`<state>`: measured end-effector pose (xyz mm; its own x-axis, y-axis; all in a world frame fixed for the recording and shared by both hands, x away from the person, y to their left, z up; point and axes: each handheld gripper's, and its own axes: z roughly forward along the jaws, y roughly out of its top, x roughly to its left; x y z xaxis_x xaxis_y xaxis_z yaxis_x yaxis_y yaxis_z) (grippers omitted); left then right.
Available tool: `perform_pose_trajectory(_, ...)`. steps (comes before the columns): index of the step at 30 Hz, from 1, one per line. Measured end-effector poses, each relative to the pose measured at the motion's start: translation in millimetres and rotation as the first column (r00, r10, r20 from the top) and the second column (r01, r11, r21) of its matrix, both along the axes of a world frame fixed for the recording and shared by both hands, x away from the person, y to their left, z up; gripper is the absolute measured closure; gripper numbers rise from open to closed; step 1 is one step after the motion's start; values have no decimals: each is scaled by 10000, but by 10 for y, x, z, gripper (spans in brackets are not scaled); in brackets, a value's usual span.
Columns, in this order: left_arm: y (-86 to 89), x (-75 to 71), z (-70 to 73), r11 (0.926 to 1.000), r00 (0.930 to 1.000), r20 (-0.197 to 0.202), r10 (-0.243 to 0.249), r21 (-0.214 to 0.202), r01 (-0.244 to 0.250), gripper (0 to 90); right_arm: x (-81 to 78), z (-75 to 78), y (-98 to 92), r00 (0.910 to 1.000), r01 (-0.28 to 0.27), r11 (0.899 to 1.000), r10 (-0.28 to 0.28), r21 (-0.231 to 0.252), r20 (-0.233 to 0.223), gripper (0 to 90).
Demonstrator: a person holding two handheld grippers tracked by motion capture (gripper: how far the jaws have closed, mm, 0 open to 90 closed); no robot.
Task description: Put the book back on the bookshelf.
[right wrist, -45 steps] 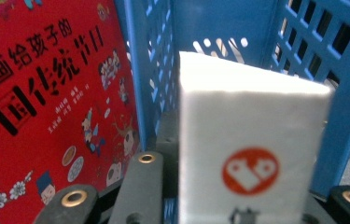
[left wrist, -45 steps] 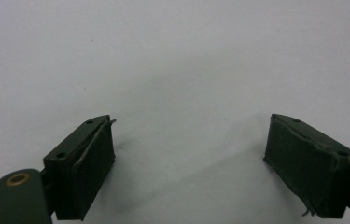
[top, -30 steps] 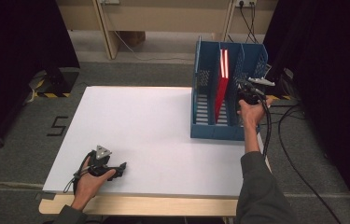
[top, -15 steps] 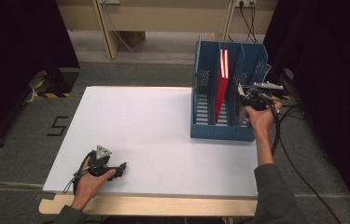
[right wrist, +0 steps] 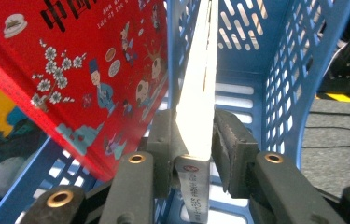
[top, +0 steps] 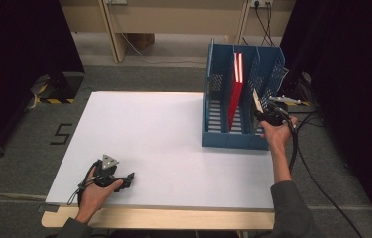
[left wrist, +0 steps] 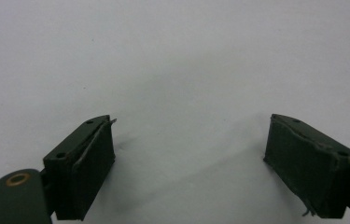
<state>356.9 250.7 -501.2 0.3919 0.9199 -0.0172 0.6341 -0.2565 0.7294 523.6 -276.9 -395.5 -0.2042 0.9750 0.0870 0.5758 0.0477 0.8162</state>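
On the white rectangular tabletop [top: 163,144] we note the blue perforated plastic file rack [top: 220,94] holding a red illustrated book [top: 235,94], the right gripper [right wrist: 196,144], jaws just closing, pinching a thin white book [right wrist: 199,93] in the rack's rightmost slot, and the left gripper [top: 129,176], well apart from the rack, jaws spread.

Glossy red printed book cover [right wrist: 70,70]; pale, smooth paper page edges on thin book [right wrist: 199,93]. Perforated blue plastic file rack [top: 218,89], slight sheen. Matt white tabletop [top: 163,134], raw wood edge at 6 o'clock. Matt black, scuffed jaw pads [left wrist: 93,163].
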Motion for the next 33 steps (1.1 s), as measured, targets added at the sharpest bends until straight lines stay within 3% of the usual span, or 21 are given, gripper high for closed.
perform_pose_trajectory(7,0,0,1,10000,10000,-12,-1,11,1,143,95,4,95,9999,63,10000,-63,-47,-93,680)
perform_pose_trajectory(13,0,1,2,10000,10000,-19,-2,13,2,143,83,-11,71,10000,21,9998,-19,217,-85,664)
perform_pose_trajectory(18,1,0,2,10000,10000,-19,-6,11,6,143,61,4,51,10000,-7,9990,9,448,-37,575)
perform_pose_trajectory(29,10,-3,-8,10000,10000,55,-47,-59,47,142,-153,157,13,9980,-101,9996,85,252,621,450)
perform_pose_trajectory(33,11,-2,-8,10000,10000,51,-50,-59,51,142,-281,224,27,9955,-347,9993,332,153,888,451)
